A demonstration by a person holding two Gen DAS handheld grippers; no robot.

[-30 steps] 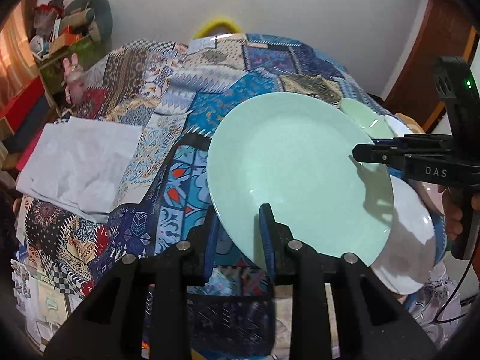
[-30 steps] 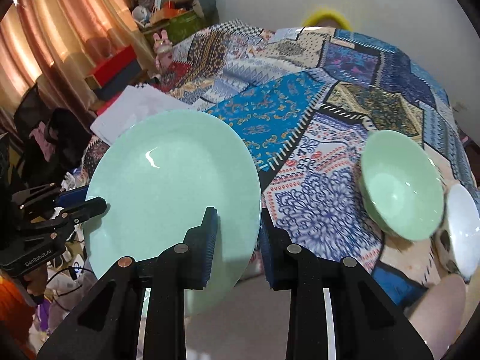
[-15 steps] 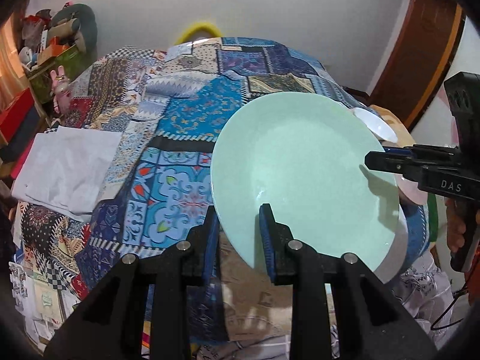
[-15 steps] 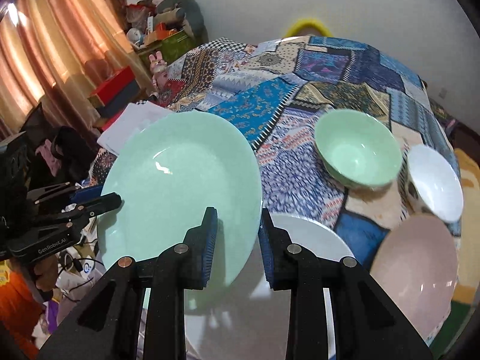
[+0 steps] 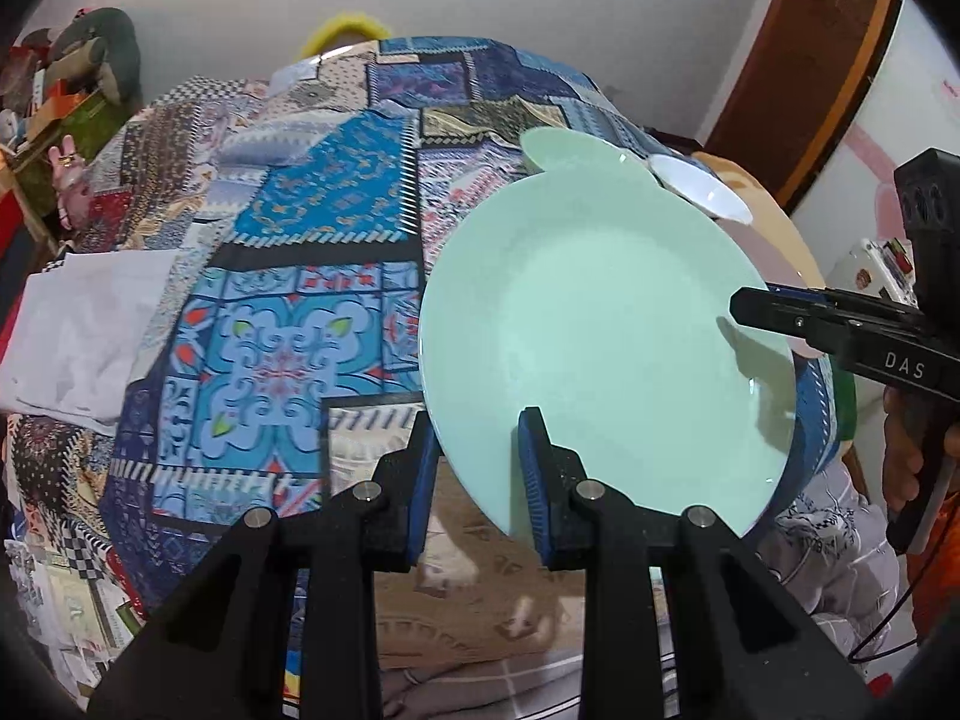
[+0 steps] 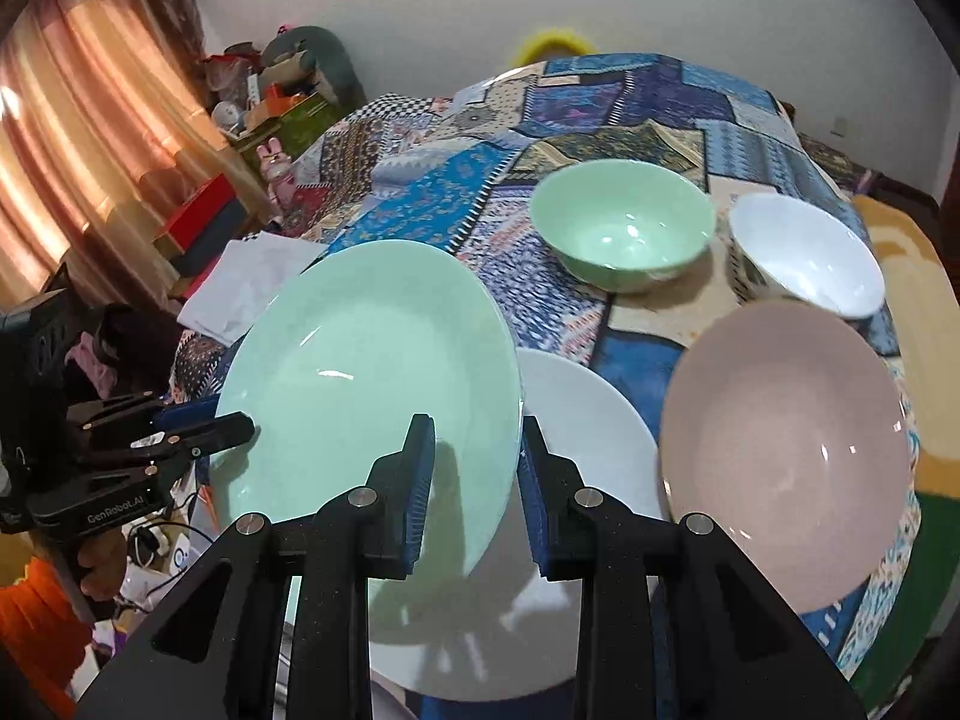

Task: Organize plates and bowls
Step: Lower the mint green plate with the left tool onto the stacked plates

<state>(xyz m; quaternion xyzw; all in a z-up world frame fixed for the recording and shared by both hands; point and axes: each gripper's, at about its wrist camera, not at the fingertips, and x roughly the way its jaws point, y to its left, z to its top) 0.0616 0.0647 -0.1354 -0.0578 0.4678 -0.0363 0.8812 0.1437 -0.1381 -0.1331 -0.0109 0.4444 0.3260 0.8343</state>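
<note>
Both grippers grasp the mint-green plate (image 6: 360,384) by opposite rims: left gripper (image 5: 477,468) and right gripper (image 6: 474,474). Since the earlier frame, the plate has moved rightward over the white plate (image 6: 576,420); the pink plate (image 6: 786,450) now lies fully in view.

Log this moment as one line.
left gripper: shut on green plate | right gripper: shut on green plate | plate above white plate

Patchwork-covered table (image 6: 630,90), perhaps; dishes (image 6: 621,222).
</note>
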